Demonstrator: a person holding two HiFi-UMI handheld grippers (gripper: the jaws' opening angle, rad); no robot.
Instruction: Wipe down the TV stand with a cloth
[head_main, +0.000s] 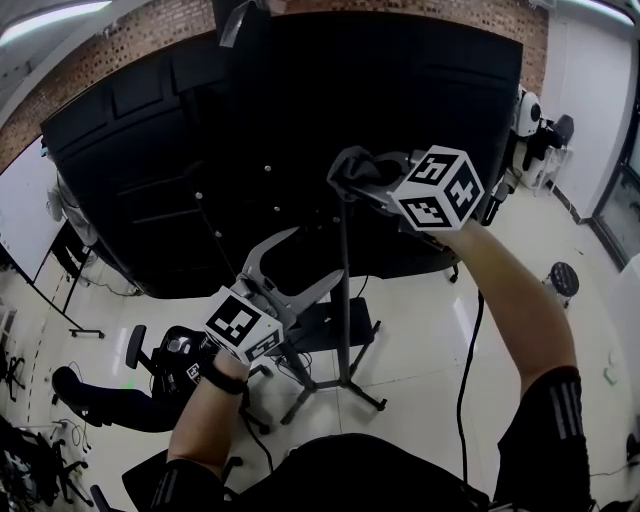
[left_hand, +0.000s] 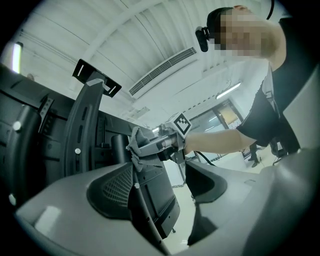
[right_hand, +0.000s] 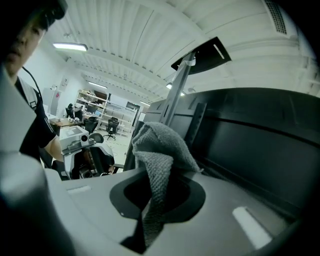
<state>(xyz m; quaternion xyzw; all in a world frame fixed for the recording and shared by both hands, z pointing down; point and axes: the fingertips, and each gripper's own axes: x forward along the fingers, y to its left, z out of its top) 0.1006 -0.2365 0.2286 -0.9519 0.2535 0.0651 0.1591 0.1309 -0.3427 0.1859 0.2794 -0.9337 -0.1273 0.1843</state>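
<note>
A big black TV (head_main: 250, 120) shows its back, mounted on a stand with a thin dark pole (head_main: 345, 300) and splayed legs (head_main: 365, 395). A grey cloth (head_main: 347, 172) is pinched in my right gripper (head_main: 355, 178), held high against the TV's back near the top of the pole. In the right gripper view the cloth (right_hand: 160, 155) bunches up between the jaws and hangs down. My left gripper (head_main: 305, 258) is lower and to the left, open, with nothing held. In the left gripper view the stand's dark mount (left_hand: 150, 200) lies beyond its wide jaws, and the cloth (left_hand: 136, 149) shows further off.
A black office chair (head_main: 150, 385) stands on the glossy white floor at lower left. A cable (head_main: 468, 350) hangs under my right arm. A small round stool (head_main: 563, 278) sits at the right. Desks and chairs (right_hand: 95, 122) fill the room behind.
</note>
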